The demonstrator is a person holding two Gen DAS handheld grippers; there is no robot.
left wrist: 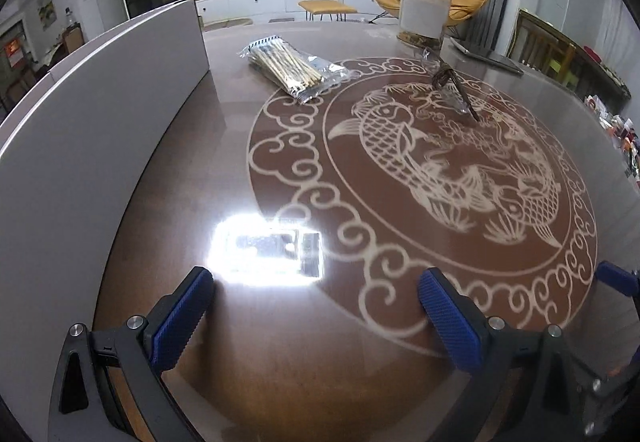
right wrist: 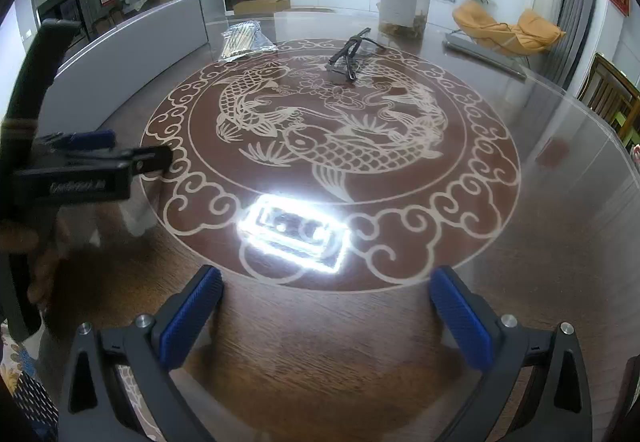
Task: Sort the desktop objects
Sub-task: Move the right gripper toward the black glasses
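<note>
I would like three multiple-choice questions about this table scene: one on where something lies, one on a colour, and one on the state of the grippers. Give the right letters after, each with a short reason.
1. Where does the packet of chopsticks lie on the table?
A. between the left gripper's fingers
B. at the far side, near the grey panel
C. inside the clear jar

2. What colour are the gripper pads?
A. blue
B. red
C. yellow

3. In what state are the left gripper and the right gripper?
A. both shut on the glasses
B. one open, one shut
C. both open and holding nothing

Answers:
1 B, the packet rests far from both grippers, beside the end of the grey panel.
2 A, both wrist views show blue ribbed pads.
3 C, each pair of fingers stands wide apart with only tabletop between; the glasses lie untouched farther off.
</note>
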